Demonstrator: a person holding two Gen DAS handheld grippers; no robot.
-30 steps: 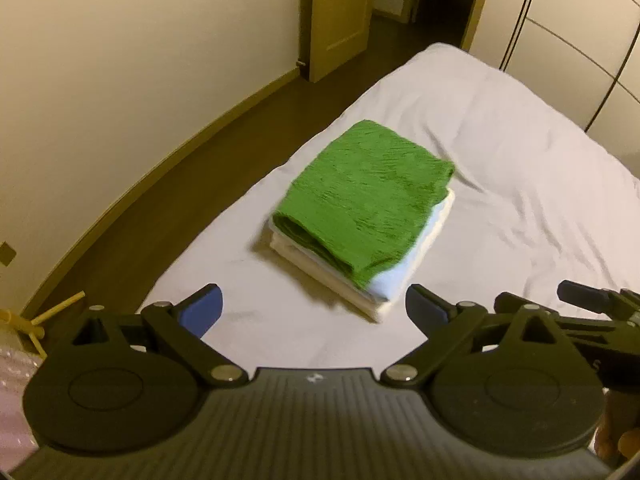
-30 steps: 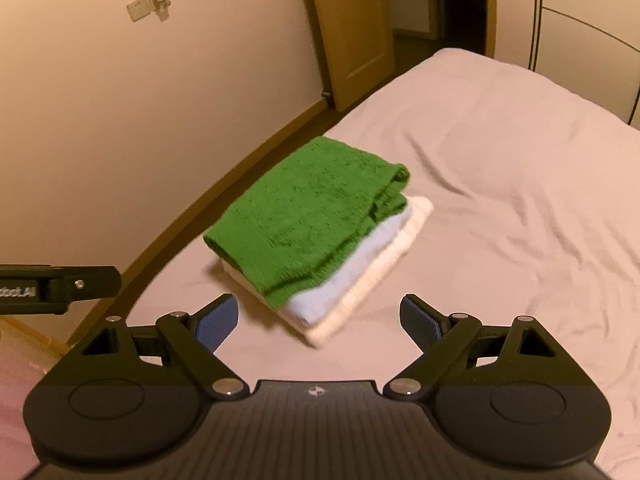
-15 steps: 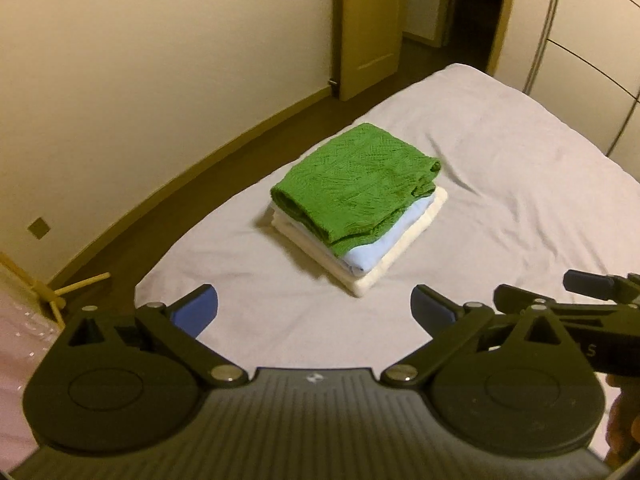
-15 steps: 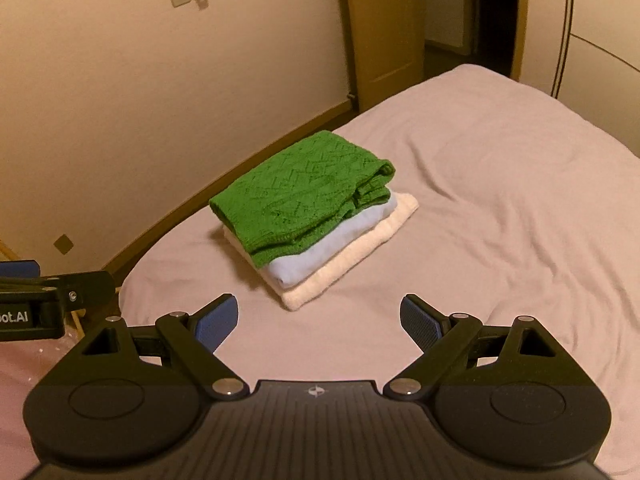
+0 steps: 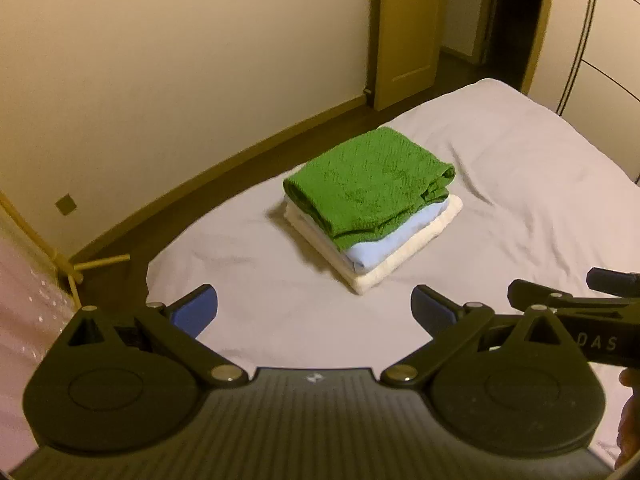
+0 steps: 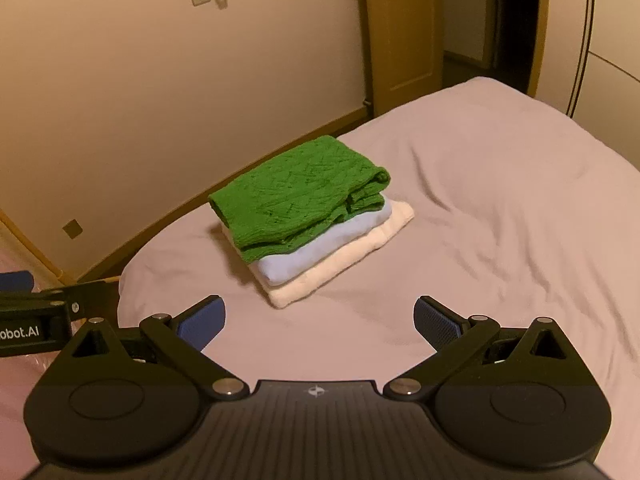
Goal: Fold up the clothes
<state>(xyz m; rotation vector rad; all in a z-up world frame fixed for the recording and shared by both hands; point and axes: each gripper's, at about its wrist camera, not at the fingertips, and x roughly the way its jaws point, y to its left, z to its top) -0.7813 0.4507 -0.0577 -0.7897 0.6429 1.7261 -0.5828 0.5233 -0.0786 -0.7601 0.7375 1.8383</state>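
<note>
Both empty: left tool (image 5: 314, 312) wide, right tool (image 6: 319, 320) opening, folded stack (image 6: 308, 220) on bed (image 6: 500, 200)

Dim warm yellowish indoor light, both views soft and slightly grainy. Heavy fisheye bend on the wall (image 5: 160, 80) and skirting, dark vignette in corners. Doorway (image 6: 516, 20) falls to black; folded stack (image 5: 372, 208) casts a faint shadow leftward on the bed (image 5: 520, 200).

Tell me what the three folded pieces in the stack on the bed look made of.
Green top piece: chunky knit, probably wool or acrylic; a raised stitch pattern shows. Pale blue middle piece: smooth, matte, thin cloth, maybe cotton jersey. Cream bottom piece: thicker, soft, slightly nubby edge, possibly terry or fleece.
</note>
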